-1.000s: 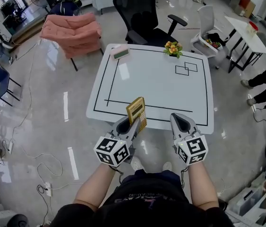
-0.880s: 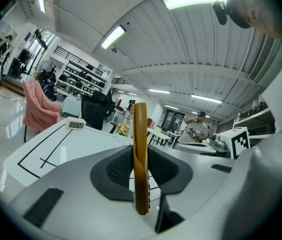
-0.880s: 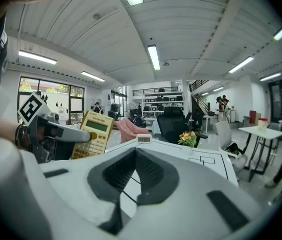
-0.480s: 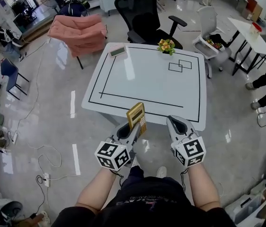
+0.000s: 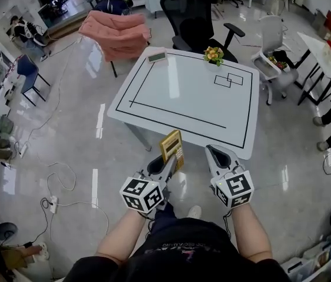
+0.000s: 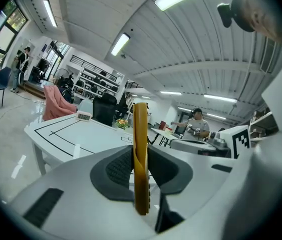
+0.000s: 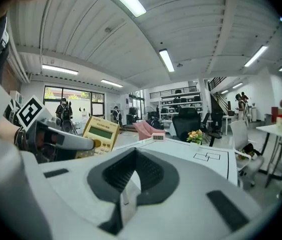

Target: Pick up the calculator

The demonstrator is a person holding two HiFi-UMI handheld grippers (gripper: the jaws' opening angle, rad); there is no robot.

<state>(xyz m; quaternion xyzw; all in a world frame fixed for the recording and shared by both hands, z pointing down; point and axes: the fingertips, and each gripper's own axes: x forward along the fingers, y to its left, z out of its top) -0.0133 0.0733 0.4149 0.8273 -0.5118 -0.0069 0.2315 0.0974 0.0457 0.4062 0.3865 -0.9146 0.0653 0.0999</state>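
Observation:
The yellow calculator (image 5: 171, 148) stands on edge between the pads of my left gripper (image 5: 166, 162), held in the air in front of the white table (image 5: 153, 107). In the left gripper view the calculator (image 6: 141, 154) shows edge-on, pinched by both dark pads. My right gripper (image 5: 217, 155) hangs beside it, shut and empty. From the right gripper view (image 7: 129, 180) I see the calculator's screen and keys (image 7: 100, 134) at the left, in the left gripper's fingers (image 7: 63, 142).
On the table's far edge stand a small digital clock (image 5: 157, 56) and a flower pot (image 5: 214, 54). Behind it are a black office chair (image 5: 193, 16) and a pink-draped chair (image 5: 120, 34). Cables (image 5: 56, 190) lie on the floor at left. A white chair (image 5: 274, 54) stands at right.
Both grippers and the held calculator have drawn back from the table, which now lies farther off and turned in the head view. The grip is unchanged.

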